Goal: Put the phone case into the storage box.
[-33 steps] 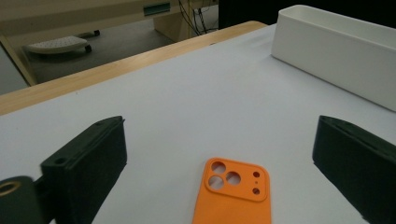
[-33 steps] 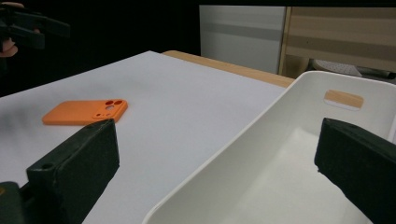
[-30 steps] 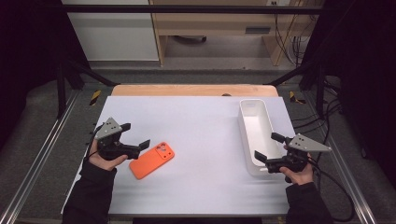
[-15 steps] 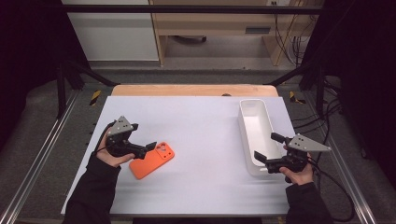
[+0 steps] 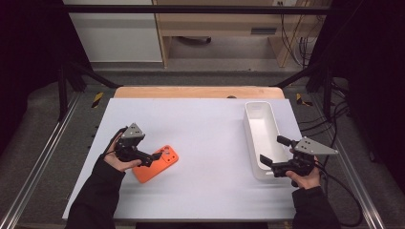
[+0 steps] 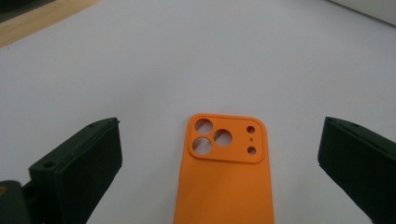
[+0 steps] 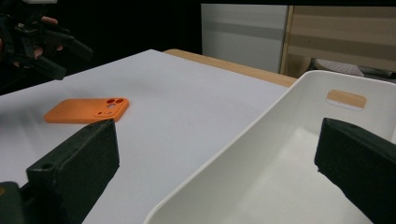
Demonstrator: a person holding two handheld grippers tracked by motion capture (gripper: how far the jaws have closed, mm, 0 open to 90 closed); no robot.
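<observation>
Orange phone case lies between the left gripper's spread jaws — seemingly untouched.

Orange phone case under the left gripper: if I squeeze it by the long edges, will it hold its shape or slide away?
The orange phone case looks thin and hollow, so it is probably light and may flex when squeezed. It lies flat on the smooth white table, so a one-sided touch could slide it. The left gripper, jaws open either side, should close evenly.

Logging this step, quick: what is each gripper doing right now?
Left gripper: open, fingers either side of the orange phone case, not gripping it.
Right gripper: open, holding nothing, at the white bin.
</observation>
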